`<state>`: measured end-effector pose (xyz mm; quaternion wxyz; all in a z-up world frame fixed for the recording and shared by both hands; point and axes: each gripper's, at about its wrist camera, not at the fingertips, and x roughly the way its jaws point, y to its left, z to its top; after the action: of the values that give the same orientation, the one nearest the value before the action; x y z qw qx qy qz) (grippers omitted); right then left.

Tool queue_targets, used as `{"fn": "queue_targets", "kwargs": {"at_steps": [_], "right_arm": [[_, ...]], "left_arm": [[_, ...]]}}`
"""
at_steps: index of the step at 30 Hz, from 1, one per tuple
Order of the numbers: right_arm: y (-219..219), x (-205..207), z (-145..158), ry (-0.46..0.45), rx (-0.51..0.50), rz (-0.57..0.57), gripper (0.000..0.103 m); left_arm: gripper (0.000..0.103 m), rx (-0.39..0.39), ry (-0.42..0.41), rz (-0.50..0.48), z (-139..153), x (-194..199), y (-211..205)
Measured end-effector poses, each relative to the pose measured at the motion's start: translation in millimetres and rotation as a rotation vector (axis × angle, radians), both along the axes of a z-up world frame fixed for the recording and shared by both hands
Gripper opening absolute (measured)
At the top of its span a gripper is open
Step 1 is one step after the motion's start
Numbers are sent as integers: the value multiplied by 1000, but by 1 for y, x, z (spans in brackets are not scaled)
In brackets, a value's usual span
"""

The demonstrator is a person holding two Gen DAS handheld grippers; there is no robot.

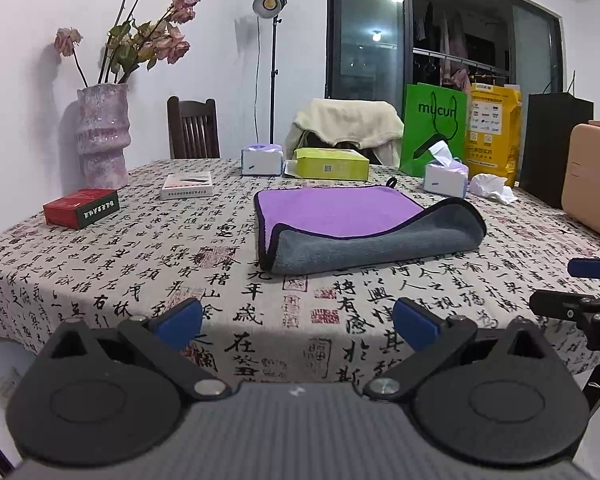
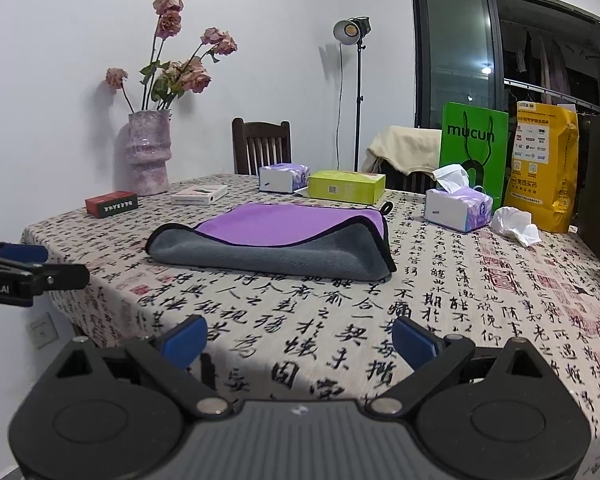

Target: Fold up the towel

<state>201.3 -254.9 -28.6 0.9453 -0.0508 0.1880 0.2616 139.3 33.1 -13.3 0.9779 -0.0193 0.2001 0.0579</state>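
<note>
in the middle of the calligraphy-print tablecloth (image 1: pixel 148 248), just in front of the lime-green box (image 1: pixel 332 163), lies the microfibre towel (image 1: pixel 364 224), purple on its upper face and grey underneath, edged in dark binding. its near edge is rolled up and over, so the grey underside shows as a soft hump along the front, and a small hanging loop (image 2: pixel 387 207) sticks out at the corner nearest the box. we judge it only loosely folded, with the layers not squared.

we hold our left gripper (image 1: pixel 298 322) nearer to us than the towel, well short of it, with its blue-padded fingers spread wide and nothing between them. our right gripper (image 2: pixel 300 342) sits likewise short of the towel, fingers wide apart and empty. neither touches the cloth.

we expect the towel to be light, plush and floppy, with no stiffness of its own; lifted by one point it should droop and drag. the pile should grip the pads well, but the tablecloth below is also loose fabric, so a deep pinch could catch both. the bound edge looks like the firmest place to take hold, so we would pinch the two ends of the rolled near edge, one in each gripper, taking the towel's layers only. the tissue pack (image 2: pixel 458 206) beside the towel seems clear of that move.
</note>
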Motion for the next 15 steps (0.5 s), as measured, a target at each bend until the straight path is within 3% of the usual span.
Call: {"fn": "queue_targets", "kwargs": {"at_steps": [15], "right_arm": [[9, 58, -2, 4, -32, 8, 99]], "left_arm": [[103, -10, 41, -18, -6, 58, 4]]}}
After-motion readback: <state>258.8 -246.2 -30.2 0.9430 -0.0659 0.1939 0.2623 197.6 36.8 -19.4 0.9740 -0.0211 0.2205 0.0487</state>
